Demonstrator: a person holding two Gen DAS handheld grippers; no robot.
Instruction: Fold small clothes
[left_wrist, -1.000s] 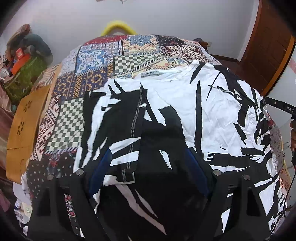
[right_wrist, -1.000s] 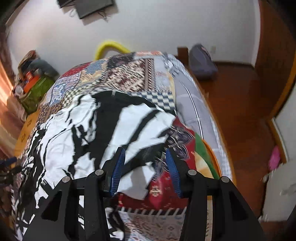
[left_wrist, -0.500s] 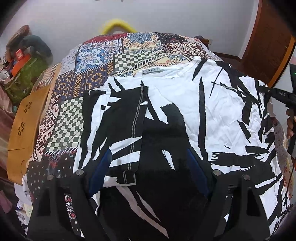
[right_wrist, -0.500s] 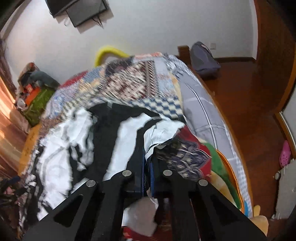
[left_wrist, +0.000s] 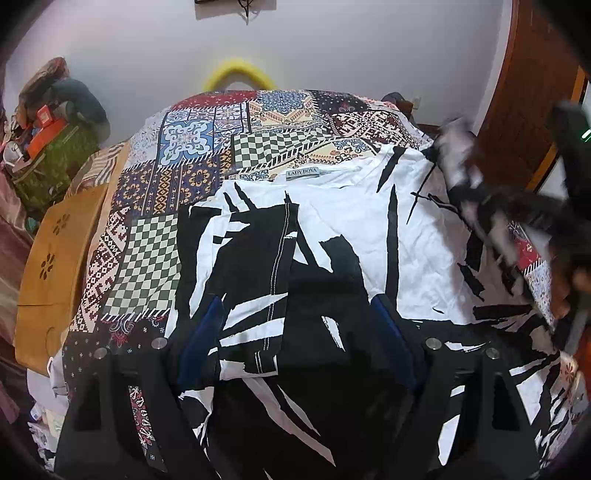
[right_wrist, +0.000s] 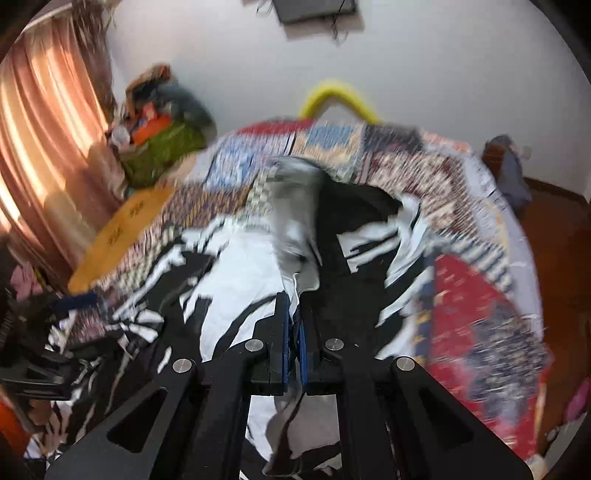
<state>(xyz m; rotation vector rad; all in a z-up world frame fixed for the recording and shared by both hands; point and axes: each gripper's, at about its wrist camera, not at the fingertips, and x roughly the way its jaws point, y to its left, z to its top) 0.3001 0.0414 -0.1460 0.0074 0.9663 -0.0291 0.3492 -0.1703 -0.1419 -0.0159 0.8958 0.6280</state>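
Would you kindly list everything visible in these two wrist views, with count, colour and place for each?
shirt: one, white with black streaks, spread on the bed, left sleeve folded inward
neck label: one, grey, at the shirt's collar
patchwork bedcover: one, multicoloured, under the shirt
yellow hoop: one, yellow, behind the bed's far end, by the wall
wooden board: one, tan, left of the bed
pile of bags: one heap, green, orange and grey, far left corner
curtain: one, pinkish orange, left wall
backpack: one, grey, on the floor right of the bed
left gripper: open, over the shirt
right gripper: shut on the shirt's right sleeve, lifting it
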